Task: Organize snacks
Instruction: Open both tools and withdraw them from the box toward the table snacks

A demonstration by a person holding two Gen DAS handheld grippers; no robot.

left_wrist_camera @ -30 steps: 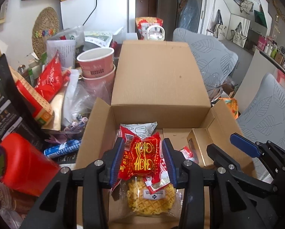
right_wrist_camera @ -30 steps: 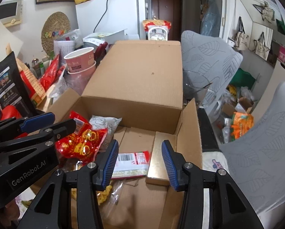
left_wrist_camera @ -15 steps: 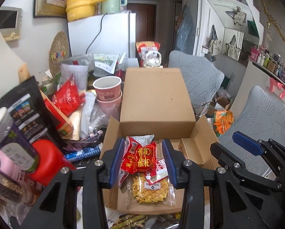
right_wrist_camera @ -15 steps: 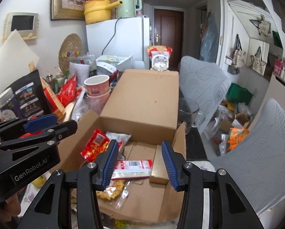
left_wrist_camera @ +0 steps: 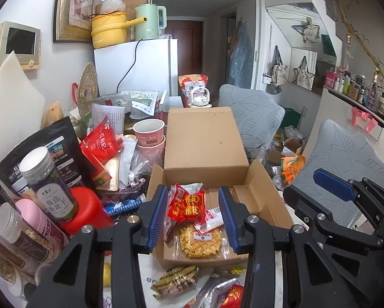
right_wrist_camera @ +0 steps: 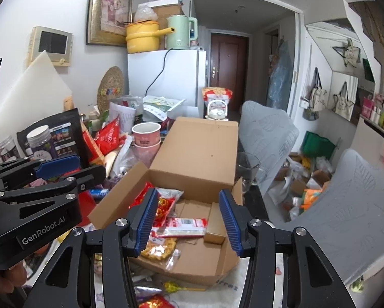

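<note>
An open cardboard box point(left_wrist_camera: 266, 200) point(right_wrist_camera: 192, 264) sits on the table. Inside lie a red-and-gold snack packet point(left_wrist_camera: 188, 204) point(right_wrist_camera: 163, 205), a clear bag of yellow snacks point(left_wrist_camera: 201, 240) point(right_wrist_camera: 160, 247), a red-and-white packet point(right_wrist_camera: 181, 227) and a small gold box point(right_wrist_camera: 213, 222). My left gripper point(left_wrist_camera: 193, 218) is open and empty, held above and in front of the box. My right gripper point(right_wrist_camera: 189, 222) is open and empty, also above the box's near side. Loose snack packets point(left_wrist_camera: 175, 281) point(right_wrist_camera: 154, 301) lie on the table in front of the box.
Jars point(left_wrist_camera: 48, 184), a red container point(left_wrist_camera: 86, 213), dark and red bags point(left_wrist_camera: 103, 143) and stacked pink cups point(left_wrist_camera: 149, 134) crowd the left. A glass point(right_wrist_camera: 247, 166) stands at the box's right. Grey chairs point(left_wrist_camera: 346, 159) are on the right, a white fridge point(left_wrist_camera: 140, 66) behind.
Both grippers have pulled back and up, away from the box. The left gripper, which had the red-and-gold packet between its fingers, now stands clear of it; the packet lies in the box.
</note>
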